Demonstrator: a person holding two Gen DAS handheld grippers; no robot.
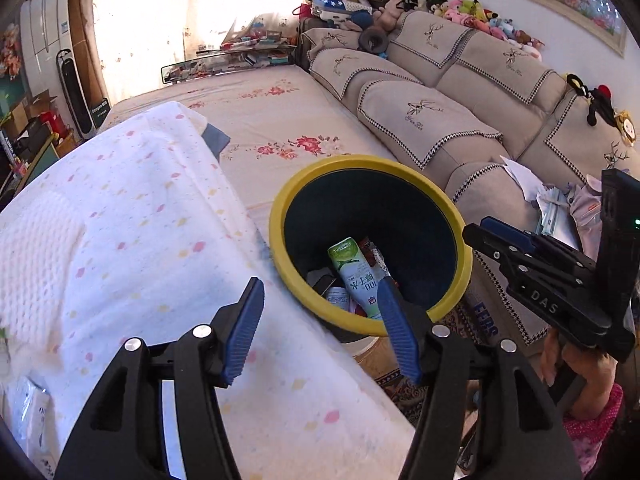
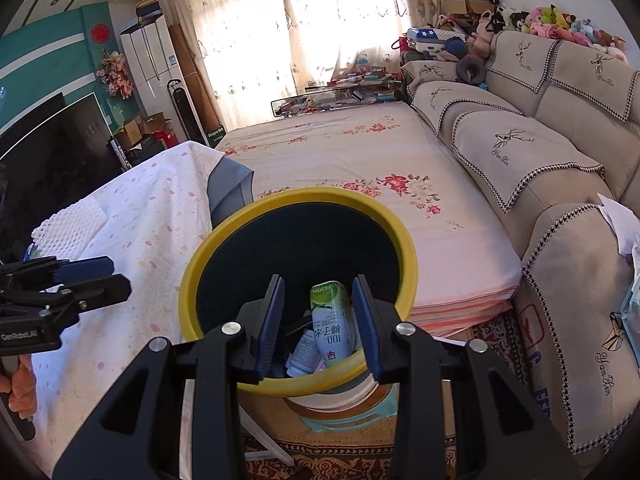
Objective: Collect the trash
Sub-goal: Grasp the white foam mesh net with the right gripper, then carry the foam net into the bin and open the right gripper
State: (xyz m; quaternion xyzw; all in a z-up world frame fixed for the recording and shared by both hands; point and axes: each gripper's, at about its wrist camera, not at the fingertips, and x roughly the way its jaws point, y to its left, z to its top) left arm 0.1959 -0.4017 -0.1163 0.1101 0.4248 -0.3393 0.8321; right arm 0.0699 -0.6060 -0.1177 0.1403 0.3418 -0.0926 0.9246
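Between bed (image 2: 360, 152) and cloth-covered counter (image 1: 140, 220): yellow-rimmed bin (image 2: 404, 240), carton (image 2: 332, 324) lying inside with other trash. Left claw (image 1: 320, 316) open, empty, over near rim; right claw (image 2: 319, 320) part-open, empty, above bin mouth.

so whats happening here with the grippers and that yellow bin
A person is collecting trash with a handheld gripper in each hand. Both are poised over the yellow-rimmed bin, which stands between a draped table and the bed. A green and white drink carton already lies inside with other packaging. The left gripper is open and empty, beside the bin over the white dotted cloth. The right gripper hangs above the bin's mouth, jaws apart, gripping nothing.
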